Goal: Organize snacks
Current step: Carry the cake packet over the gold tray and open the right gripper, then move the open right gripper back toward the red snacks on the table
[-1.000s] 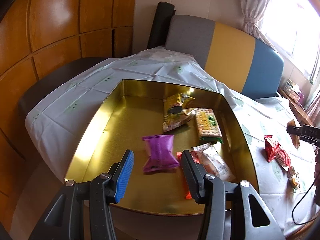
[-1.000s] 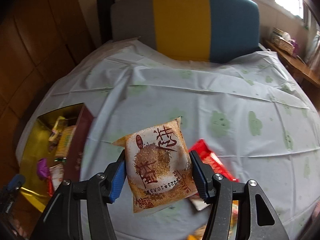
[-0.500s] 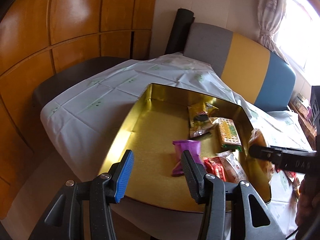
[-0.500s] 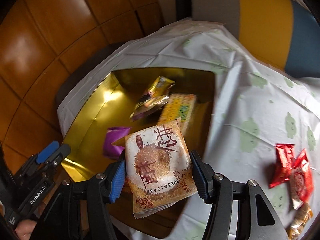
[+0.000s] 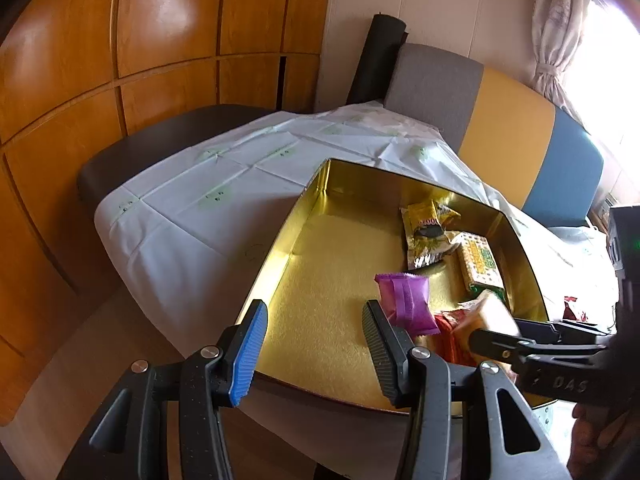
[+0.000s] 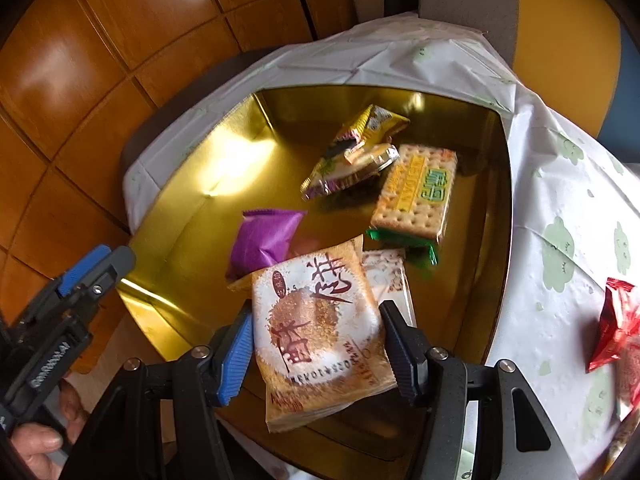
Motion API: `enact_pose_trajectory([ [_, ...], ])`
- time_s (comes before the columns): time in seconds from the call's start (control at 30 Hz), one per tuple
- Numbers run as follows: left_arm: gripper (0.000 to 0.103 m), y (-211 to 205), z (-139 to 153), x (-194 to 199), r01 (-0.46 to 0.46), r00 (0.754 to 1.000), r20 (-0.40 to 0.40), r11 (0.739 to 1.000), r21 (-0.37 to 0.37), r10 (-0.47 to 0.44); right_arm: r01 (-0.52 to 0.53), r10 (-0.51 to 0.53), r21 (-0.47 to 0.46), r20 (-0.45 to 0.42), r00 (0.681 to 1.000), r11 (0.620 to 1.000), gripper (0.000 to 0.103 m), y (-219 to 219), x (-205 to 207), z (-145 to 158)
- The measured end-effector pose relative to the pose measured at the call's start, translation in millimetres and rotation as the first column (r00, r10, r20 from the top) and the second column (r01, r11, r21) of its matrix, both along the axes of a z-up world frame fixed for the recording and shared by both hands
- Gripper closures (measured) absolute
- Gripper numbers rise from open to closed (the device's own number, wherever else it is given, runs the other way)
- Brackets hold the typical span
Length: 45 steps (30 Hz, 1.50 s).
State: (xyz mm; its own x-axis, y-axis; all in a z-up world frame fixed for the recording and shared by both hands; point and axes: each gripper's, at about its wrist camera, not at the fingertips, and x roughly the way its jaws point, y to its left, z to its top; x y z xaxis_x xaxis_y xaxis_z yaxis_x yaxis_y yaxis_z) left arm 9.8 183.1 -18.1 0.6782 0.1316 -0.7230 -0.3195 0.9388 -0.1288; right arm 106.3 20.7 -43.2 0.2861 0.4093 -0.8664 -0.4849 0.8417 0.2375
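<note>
Right gripper (image 6: 316,346): its jaws were opening, with the brown-and-white pastry packet (image 6: 316,332) between them; the blue pad sat against the packet's left edge, while at the black pad contact could not be told.
Pastry packet: a square sachet with a round golden cake printed on it and dark red characters, tilted, hanging over the near right part of the gold tin (image 6: 192,216).
Left gripper (image 5: 314,344): jaws stood apart with nothing between them, poised over the tin's near left rim; a hand (image 6: 40,436) held its grip.
Tin contents: a purple packet (image 6: 266,238) near the middle, a cracker pack with a green end (image 6: 416,196) to its right, yellow snack bags (image 6: 356,148) toward the far side, a pale wrapper (image 6: 386,276) partly under the held packet.
Outside the tin: red wrappers (image 6: 616,324) lay on the cloth to the right, well apart from the tin.
Surface: a white tablecloth with pale green prints (image 6: 560,216) over the table.
Room: orange wooden panelling (image 5: 120,60) on the left, a chair back in grey, yellow and blue (image 5: 512,128) behind the table, a curtain (image 5: 556,20) by a bright window.
</note>
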Motion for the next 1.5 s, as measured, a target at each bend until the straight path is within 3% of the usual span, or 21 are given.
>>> enact_pose_trajectory([
  [0.2, 0.053, -8, -4, 1, 0.017, 1.000, -0.016, 1.000, 0.003, -0.017, -0.003, 0.003, 0.009, 0.019, 1.000, 1.000, 0.038, -2, -7, 1],
  [0.3, 0.053, -11, -3, 1, 0.026, 1.000, -0.014, 1.000, 0.009, -0.026, 0.015, -0.016, 0.029, 0.038, 0.999, 0.999, 0.028, -9, -12, 8],
  [0.67, 0.053, -19, 2, 0, 0.050, 0.999, -0.008, 0.998, 0.026, -0.050, 0.050, -0.054, 0.039, 0.131, 0.990, 0.998, 0.028, -42, -24, 36],
  [1.03, 0.053, -41, 10, 2, 0.114, 0.993, 0.003, 0.992, 0.056, -0.114, 0.118, -0.098, -0.078, 0.225, 0.970, 0.990, 0.025, -112, -23, 55],
  [1.3, 0.053, -57, 12, 6, 0.159, 0.987, -0.004, 0.985, 0.068, -0.159, 0.230, -0.183, -0.183, 0.241, 0.953, 0.956, 0.022, -193, -13, 57],
  [1.4, 0.053, -63, 13, 8, 0.180, 0.984, -0.009, 0.981, 0.073, -0.180, 0.303, -0.244, -0.227, 0.256, 0.936, 0.925, 0.022, -233, -2, 55],
  [1.5, 0.053, -72, 14, 11, 0.200, 0.980, -0.013, 0.977, 0.077, -0.199, 0.420, -0.355, -0.247, 0.269, 0.895, 0.873, 0.021, -282, 12, 47],
])
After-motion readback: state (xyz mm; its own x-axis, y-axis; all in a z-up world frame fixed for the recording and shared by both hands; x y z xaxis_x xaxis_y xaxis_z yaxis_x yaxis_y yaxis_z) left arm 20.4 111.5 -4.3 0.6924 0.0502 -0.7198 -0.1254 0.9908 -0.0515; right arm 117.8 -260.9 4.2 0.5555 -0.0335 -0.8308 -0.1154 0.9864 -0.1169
